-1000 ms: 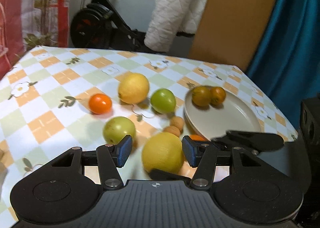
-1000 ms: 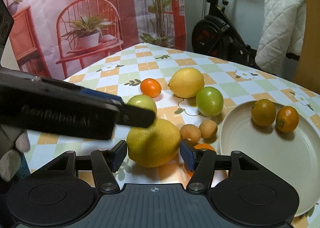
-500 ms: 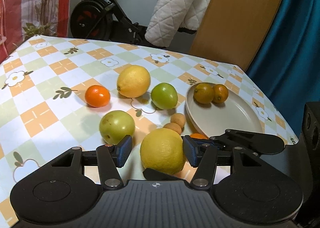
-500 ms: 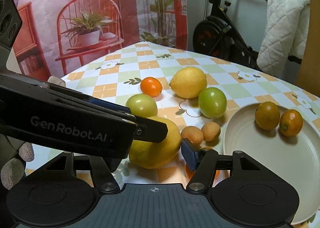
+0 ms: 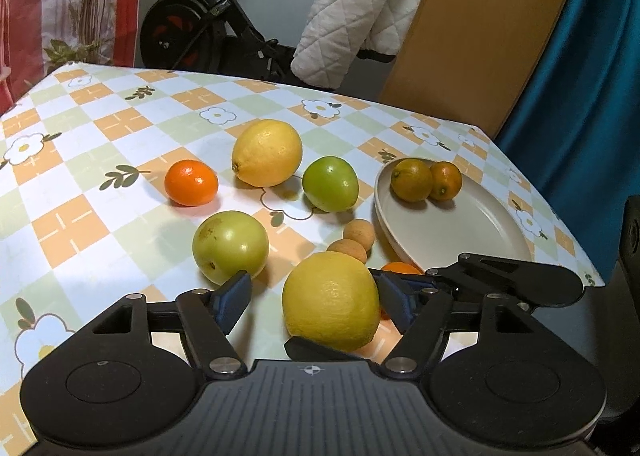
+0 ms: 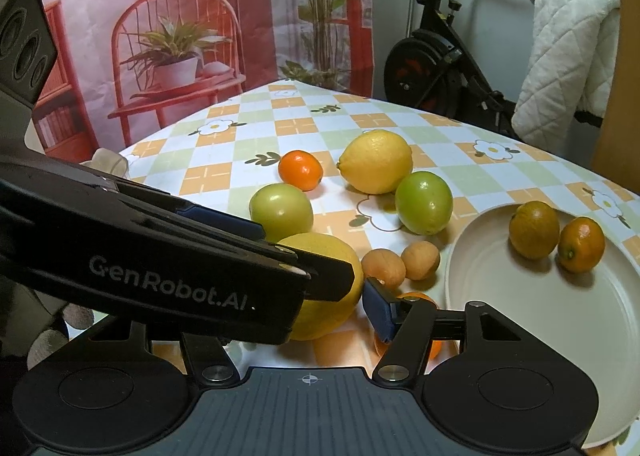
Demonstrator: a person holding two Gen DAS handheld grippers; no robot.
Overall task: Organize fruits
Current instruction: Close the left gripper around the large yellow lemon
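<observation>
Yellow and plump, the lemon (image 5: 331, 301) sits on the cloth between both grippers' jaws. Left gripper (image 5: 316, 298) has just been spreading, pads clear. Right gripper (image 6: 320, 296): contact hidden, can't tell. Looks firm, waxy-skinned, weighty; best pinched across its middle.

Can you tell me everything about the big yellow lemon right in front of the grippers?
The near lemon is big, round and yellow with bumpy skin. It sits on the checked tablecloth, between the fingers of both grippers. The left gripper has just opened wider, leaving a gap on one side. The right gripper reaches in too, half hidden. Two small tan fruits sit just behind it.
</observation>
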